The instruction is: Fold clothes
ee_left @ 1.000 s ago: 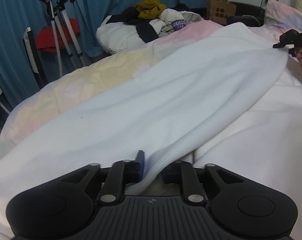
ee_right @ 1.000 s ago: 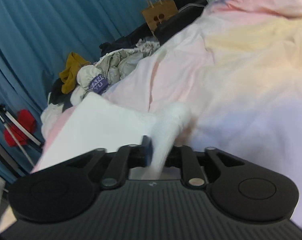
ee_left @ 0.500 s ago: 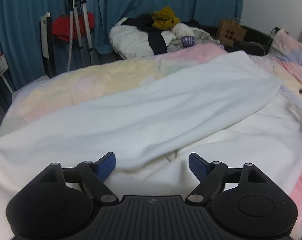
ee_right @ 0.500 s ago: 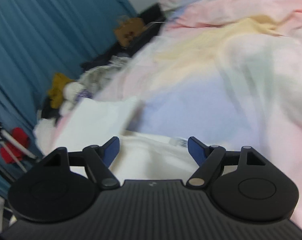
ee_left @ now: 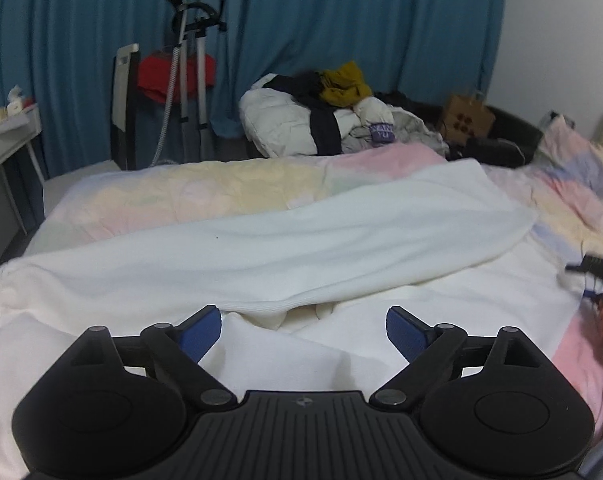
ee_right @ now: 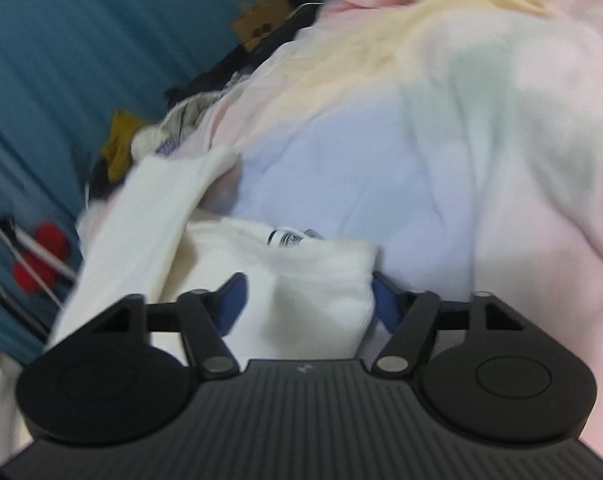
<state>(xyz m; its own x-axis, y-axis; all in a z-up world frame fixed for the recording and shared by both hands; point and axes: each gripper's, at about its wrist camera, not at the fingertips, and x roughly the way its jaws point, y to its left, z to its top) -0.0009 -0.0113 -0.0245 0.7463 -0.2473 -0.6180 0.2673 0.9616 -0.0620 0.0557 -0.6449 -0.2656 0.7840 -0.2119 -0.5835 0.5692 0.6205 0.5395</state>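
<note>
A white garment (ee_left: 285,248) lies spread across the pastel bedcover, one long part folded over the rest. My left gripper (ee_left: 303,330) is open just above its near edge, with cloth below the fingers but none between them. In the right wrist view the same white garment (ee_right: 313,280) shows its collar and a printed label (ee_right: 289,237). My right gripper (ee_right: 307,300) is open, its blue pads (ee_right: 233,300) on either side of the garment's corner. The right gripper (ee_left: 597,276) also appears blurred at the far right of the left wrist view.
A pile of clothes (ee_left: 333,116) sits at the bed's far end, with a brown paper bag (ee_left: 467,118) beside it. Blue curtains (ee_left: 341,20), a garment steamer (ee_left: 189,80) and a desk (ee_left: 5,140) stand behind. The pastel bedcover (ee_right: 461,140) fills the right side.
Both grippers were shut on the white garment a second ago and have let it go. The left one has backed off and risen; the right one has moved down to the collar corner.
</note>
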